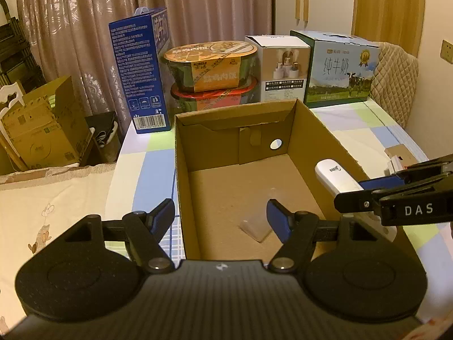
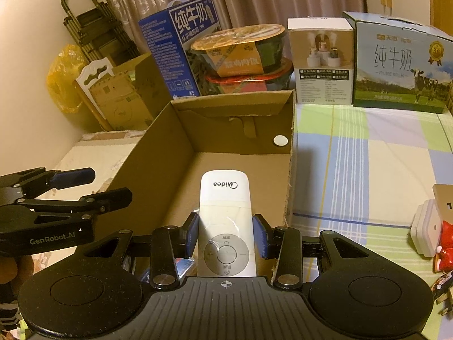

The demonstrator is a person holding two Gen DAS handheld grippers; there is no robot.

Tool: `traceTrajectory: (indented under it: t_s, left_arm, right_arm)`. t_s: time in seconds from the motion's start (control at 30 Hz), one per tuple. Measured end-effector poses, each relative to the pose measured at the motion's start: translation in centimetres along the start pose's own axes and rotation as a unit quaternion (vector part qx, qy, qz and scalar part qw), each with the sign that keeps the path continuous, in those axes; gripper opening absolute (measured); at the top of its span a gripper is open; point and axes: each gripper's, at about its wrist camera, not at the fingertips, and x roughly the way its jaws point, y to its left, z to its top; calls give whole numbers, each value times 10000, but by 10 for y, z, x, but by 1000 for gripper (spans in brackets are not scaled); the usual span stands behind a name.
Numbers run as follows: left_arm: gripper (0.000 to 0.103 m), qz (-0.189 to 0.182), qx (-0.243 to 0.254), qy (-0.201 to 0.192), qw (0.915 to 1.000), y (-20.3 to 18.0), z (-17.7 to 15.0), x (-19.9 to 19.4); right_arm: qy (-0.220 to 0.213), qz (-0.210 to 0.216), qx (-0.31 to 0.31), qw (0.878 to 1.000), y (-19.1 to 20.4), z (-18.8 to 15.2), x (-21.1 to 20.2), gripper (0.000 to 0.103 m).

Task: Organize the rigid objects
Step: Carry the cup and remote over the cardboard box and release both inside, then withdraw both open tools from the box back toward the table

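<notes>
An open brown cardboard box (image 1: 181,155) (image 2: 158,130) stands on the checked table. My right gripper (image 2: 226,233) is shut on a white Midea remote control (image 2: 225,204) and holds it over the box's near right corner, pointing inward. In the left wrist view the remote (image 1: 335,178) sticks out over the box's right wall from the right gripper (image 1: 354,191). My left gripper (image 1: 220,214) is open and empty, straddling the box's near left wall; it also shows in the right wrist view (image 2: 93,184). A clear plastic piece (image 1: 254,228) lies on the box floor.
Behind the box stand a blue milk carton (image 1: 141,73), two stacked food bowls (image 1: 211,68), a white box (image 1: 283,68) and a milk case (image 1: 339,68). A white container (image 2: 424,231) and a red toy (image 2: 444,246) sit at the right. Cardboard boxes (image 1: 42,133) stand off the table, left.
</notes>
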Motion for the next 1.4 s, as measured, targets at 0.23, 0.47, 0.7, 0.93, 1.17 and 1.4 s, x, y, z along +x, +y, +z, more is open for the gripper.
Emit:
traceTrajectory:
  t_s: [0.23, 0.47, 0.7, 0.93, 1.17, 1.4]
  left_arm:
    - [69, 68, -57, -50, 9999, 0, -2, -11]
    - [69, 106, -259, -137, 9995, -7, -5, -42]
    - [76, 26, -380, -384, 9985, -30, -13, -86]
    - [84, -52, -625, -537, 9966, -52, -21, -122]
    - [99, -172, -841, -751, 9935, -74, -29, -153]
    - [102, -331, -787, -970, 9916, -103, -32, -174]
  right_arm:
    - [-313, 117, 182, 9993, -5, 5, -16, 46]
    - [-732, 103, 267, 9969, -6, 12, -61, 50]
    - [-1055, -111, 174, 9942, -5, -7, -118, 54]
    - [-1291, -374, 233, 9907, -10, -36, -169, 62]
    - [-1620, -801, 218, 9833, -21, -64, -217, 74]
    - [-1891, -1247, 416, 9731, -49, -95, -263, 84]
